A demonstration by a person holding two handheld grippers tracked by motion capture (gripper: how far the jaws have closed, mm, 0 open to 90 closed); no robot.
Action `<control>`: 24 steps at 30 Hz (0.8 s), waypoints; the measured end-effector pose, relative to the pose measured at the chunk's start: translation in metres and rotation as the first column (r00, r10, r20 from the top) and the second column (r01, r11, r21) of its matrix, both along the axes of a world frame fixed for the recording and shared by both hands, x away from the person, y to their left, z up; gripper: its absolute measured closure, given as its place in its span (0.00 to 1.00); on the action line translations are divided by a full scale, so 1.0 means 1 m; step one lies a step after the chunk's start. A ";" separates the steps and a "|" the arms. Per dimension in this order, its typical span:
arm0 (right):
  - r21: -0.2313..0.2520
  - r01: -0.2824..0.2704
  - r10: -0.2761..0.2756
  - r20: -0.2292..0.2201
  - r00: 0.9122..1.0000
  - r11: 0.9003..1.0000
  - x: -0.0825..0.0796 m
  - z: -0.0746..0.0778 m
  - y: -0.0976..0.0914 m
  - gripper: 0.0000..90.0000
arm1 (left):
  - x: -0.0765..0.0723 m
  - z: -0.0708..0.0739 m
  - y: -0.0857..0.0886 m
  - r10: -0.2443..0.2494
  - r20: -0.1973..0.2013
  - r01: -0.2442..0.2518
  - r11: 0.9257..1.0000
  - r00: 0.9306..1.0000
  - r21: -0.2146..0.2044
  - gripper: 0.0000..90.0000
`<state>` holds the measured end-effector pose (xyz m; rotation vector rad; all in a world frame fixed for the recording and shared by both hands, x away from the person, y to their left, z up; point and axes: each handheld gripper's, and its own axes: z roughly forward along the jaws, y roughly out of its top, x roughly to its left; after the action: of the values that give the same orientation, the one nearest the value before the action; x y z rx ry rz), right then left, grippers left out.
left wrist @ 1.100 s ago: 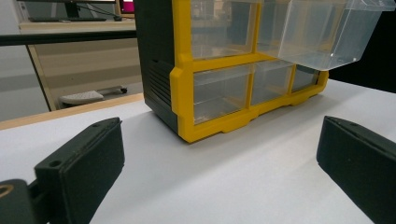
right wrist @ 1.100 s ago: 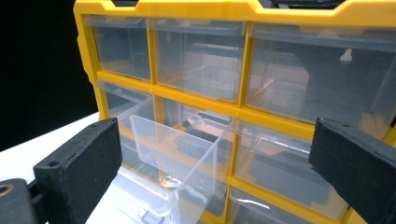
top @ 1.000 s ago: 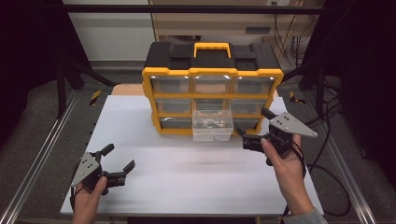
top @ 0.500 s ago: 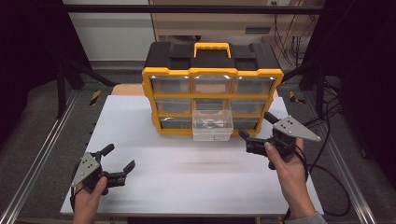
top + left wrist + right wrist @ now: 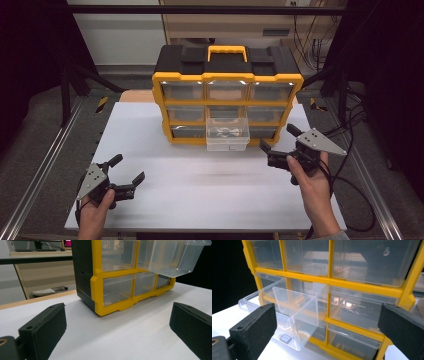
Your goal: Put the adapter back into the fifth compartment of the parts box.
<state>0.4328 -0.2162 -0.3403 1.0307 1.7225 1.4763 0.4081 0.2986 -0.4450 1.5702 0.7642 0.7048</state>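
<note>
Beside the pulled-out drawer (image 5: 227,133) you held your right gripper (image 5: 278,146) wide open and empty; left gripper (image 5: 123,174) too; nothing grabbed yet.

Grey floor (image 5: 40,115) around white table (image 5: 150,130); metal rails (image 5: 35,185) along both side edges; dark surroundings; wooden bench (image 5: 37,267) behind.

Your white counter (image 5: 200,195) sits between metal rails (image 5: 35,185); black cables (image 5: 357,195) trail right, a wooden shelf (image 5: 37,272) stands behind.
</note>
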 end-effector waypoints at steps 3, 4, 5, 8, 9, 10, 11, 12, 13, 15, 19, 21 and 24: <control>0.000 0.003 -0.003 0.001 1.000 1.000 -0.001 -0.002 -0.001 0.03 | 0.000 0.000 0.000 0.000 0.000 0.000 1.000 1.000 0.000 0.01; 0.000 0.004 -0.004 0.000 1.000 1.000 -0.001 -0.002 -0.002 0.03 | 0.000 0.000 0.000 0.000 0.000 0.000 1.000 1.000 0.001 0.01; -0.002 0.002 -0.002 0.000 1.000 1.000 -0.001 -0.003 -0.002 0.03 | 0.000 0.000 0.000 0.000 0.000 0.000 1.000 1.000 0.001 0.01; 0.001 0.005 -0.005 -0.002 1.000 1.000 -0.002 -0.005 -0.003 0.03 | 0.000 0.000 0.000 0.000 0.000 0.000 1.000 1.000 0.001 0.01; 0.001 0.005 -0.005 -0.005 1.000 1.000 -0.002 -0.005 -0.004 0.03 | 0.000 0.000 0.000 0.000 0.000 0.000 1.000 1.000 0.000 0.01; 0.002 0.004 -0.004 -0.006 1.000 1.000 -0.002 -0.006 -0.005 0.03 | 0.000 0.000 0.000 0.000 0.000 0.000 1.000 1.000 0.000 0.01; 0.001 0.004 -0.004 -0.007 1.000 1.000 -0.002 -0.007 -0.006 0.03 | 0.000 0.000 0.000 0.000 0.000 0.000 1.000 1.000 0.000 0.01; 0.002 0.004 -0.004 -0.008 1.000 1.000 -0.002 -0.007 -0.007 0.03 | 0.000 0.000 0.000 0.000 0.000 0.000 1.000 1.000 0.000 0.01; 0.005 0.006 -0.006 -0.010 1.000 1.000 -0.002 -0.008 -0.008 0.03 | 0.000 0.000 0.000 0.000 0.000 0.000 1.000 1.000 0.000 0.01; 0.009 0.009 -0.009 -0.010 1.000 1.000 -0.002 -0.009 -0.010 0.03 | 0.000 0.000 0.000 0.000 0.000 0.000 1.000 1.000 0.000 0.01; 0.014 0.016 -0.015 -0.012 1.000 1.000 -0.003 -0.013 -0.015 0.03 | 0.000 0.000 0.000 0.000 0.000 0.000 1.000 1.000 0.001 0.01; 0.016 0.017 -0.016 -0.011 1.000 1.000 -0.004 -0.015 -0.016 0.03 | 0.000 0.000 0.000 0.000 0.000 0.000 1.000 1.000 0.002 0.01; 0.022 0.018 -0.018 -0.014 1.000 1.000 -0.005 -0.018 -0.018 0.03 | 0.000 0.000 0.000 0.000 0.000 0.000 1.000 1.000 0.001 0.01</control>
<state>0.4280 -0.2342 -0.3581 1.0677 1.7060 1.4836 0.4080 0.2984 -0.4451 1.5712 0.7642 0.7059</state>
